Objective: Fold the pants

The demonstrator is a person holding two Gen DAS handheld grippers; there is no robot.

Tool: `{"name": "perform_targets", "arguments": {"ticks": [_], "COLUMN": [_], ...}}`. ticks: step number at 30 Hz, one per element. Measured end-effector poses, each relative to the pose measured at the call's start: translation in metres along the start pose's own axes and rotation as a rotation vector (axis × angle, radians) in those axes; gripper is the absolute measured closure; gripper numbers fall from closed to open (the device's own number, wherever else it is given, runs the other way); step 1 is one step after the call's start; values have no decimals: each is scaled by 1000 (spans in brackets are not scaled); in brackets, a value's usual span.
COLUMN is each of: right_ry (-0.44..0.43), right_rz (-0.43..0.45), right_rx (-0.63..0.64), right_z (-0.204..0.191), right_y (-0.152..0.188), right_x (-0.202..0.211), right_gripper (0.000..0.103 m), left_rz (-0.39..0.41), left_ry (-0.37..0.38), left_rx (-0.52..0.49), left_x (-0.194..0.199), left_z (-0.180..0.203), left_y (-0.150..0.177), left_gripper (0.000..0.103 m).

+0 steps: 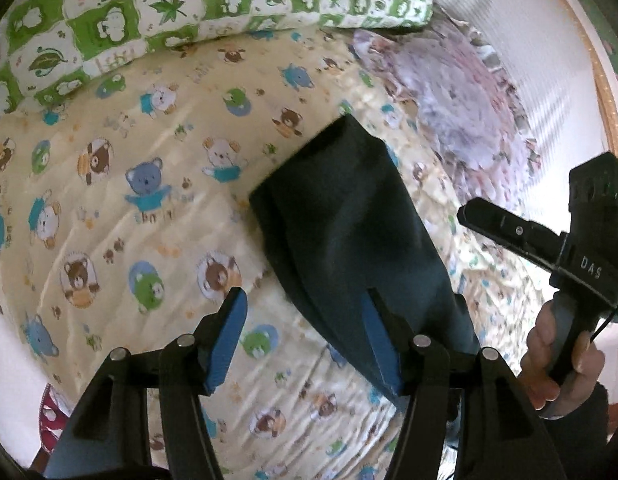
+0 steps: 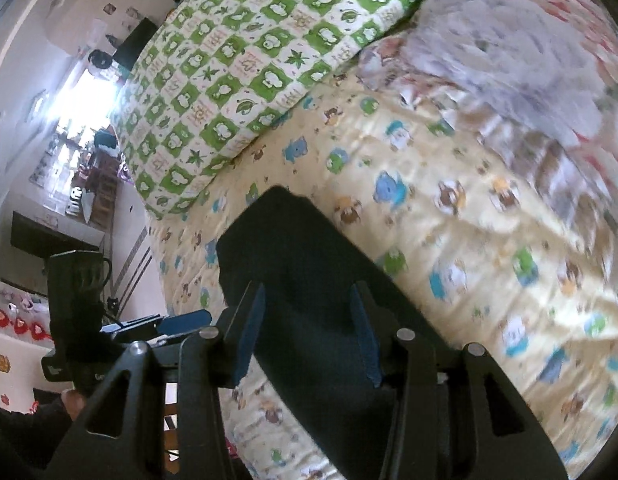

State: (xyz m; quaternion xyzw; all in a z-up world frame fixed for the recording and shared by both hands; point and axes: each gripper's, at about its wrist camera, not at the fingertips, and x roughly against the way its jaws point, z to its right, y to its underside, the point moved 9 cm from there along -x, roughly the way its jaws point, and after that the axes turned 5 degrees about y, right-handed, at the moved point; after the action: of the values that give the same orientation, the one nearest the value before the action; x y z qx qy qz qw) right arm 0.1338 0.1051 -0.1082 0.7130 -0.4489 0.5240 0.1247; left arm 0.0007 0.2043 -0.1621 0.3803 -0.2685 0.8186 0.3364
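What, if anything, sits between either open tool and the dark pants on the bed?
Nothing visible does. The dark navy folded pants lie alone on the yellow bear-print quilt, partly between the right tool fingers and beside the left tool.

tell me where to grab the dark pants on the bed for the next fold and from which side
Probably the far narrow end of the pants, pinching its two corners, one set of tongs each. Come in low from the near side along the cloth: it lies flat on the bedsheet as a long strip running away from both open tongs, left and right.
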Motion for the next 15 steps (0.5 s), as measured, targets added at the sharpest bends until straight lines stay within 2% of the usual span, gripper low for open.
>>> {"name": "perform_targets", "arguments": {"ticks": [9, 11, 15], "right_ry": [5, -6, -15], "right_rz": [-77, -98, -131], "right_rx": [75, 95, 119], "right_z": [-11, -17, -22], "right_y": [-31, -37, -45], "right_x": [-39, -47, -63], "right_gripper": [56, 56, 56], "left_rz": [-15, -21, -26], "left_ry": [-19, -1, -16], "left_rx": [58, 56, 38], "left_x": [-20, -25, -33], "left_z": [-15, -13, -12], "left_y": [-15, -18, -22], "left_gripper": [43, 43, 43]}}
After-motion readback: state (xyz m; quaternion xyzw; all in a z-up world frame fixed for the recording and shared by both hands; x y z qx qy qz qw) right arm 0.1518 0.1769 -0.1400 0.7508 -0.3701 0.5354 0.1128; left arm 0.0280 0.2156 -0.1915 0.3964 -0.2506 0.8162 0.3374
